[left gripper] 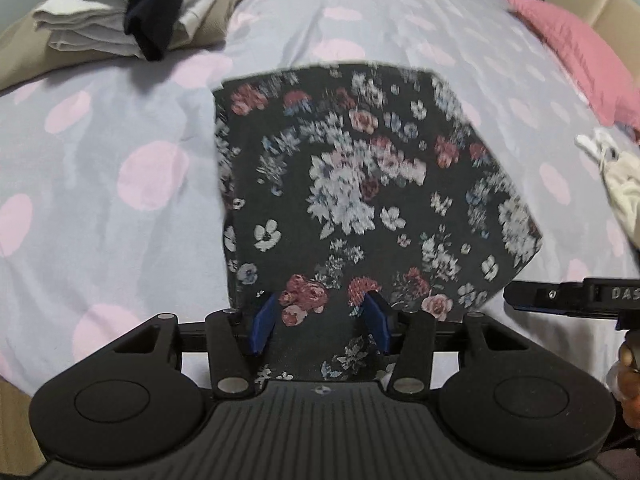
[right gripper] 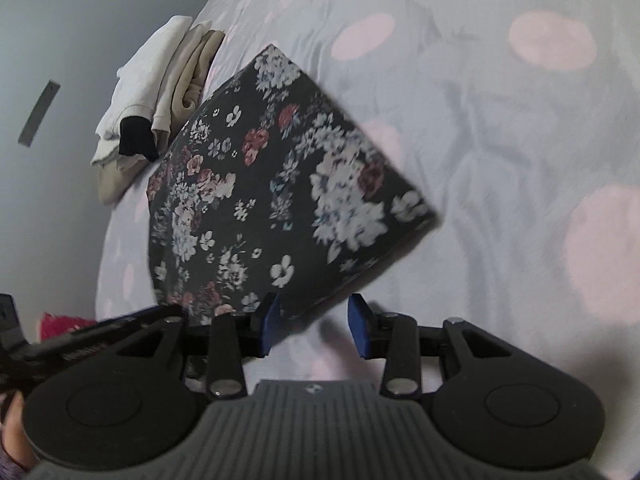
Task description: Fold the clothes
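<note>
Quick count, bed shot:

- one dark floral garment (left gripper: 360,184), folded flat on sheet
- one stack of folded clothes (left gripper: 120,12) at far corner: couple of white pieces, one beige underneath, exact layers hard to tell
- one small black item (left gripper: 154,24) tucked in that stack
- one pink pillow (left gripper: 576,56)
- one whitish bundle (left gripper: 616,184) at edge, mostly cut off
- two grippers: left gripper (left gripper: 320,320), right gripper (right gripper: 316,324)
- one spotted sheet (left gripper: 120,184)

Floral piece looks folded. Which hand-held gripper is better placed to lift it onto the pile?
Left, probably. The left hand-held gripper straddles the floral piece's near edge, jaws open. The right sits off its corner, over sheet.
</note>
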### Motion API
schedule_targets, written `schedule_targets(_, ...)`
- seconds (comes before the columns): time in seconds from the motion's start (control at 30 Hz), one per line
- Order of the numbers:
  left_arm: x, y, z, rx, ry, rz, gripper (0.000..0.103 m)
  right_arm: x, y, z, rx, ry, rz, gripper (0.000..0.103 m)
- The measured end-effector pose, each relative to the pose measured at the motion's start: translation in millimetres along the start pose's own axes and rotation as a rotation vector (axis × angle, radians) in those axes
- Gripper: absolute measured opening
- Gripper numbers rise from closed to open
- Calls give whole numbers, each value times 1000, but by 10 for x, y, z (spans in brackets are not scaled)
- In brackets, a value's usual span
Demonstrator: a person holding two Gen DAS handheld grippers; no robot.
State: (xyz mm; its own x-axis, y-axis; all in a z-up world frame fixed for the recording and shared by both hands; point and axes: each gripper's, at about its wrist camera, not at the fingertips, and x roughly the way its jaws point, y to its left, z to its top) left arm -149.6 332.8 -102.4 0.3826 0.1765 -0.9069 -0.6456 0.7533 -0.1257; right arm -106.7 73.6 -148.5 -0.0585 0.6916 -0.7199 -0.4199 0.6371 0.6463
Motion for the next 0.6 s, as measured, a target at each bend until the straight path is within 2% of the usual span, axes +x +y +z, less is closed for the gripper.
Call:
schedule_targets(0.2, 159, 25, 17, 7, 21, 8, 47, 194, -25, -45, 102, -13, 32, 41)
schedule_targets(0.5, 269, 3, 36, 29, 36, 29, 56, 414, -11, -37, 171, -79, 60, 42)
schedule_targets(0.6, 275, -4, 46, 29, 36, 33, 57, 422, 17, -42, 154, -100, 57, 36)
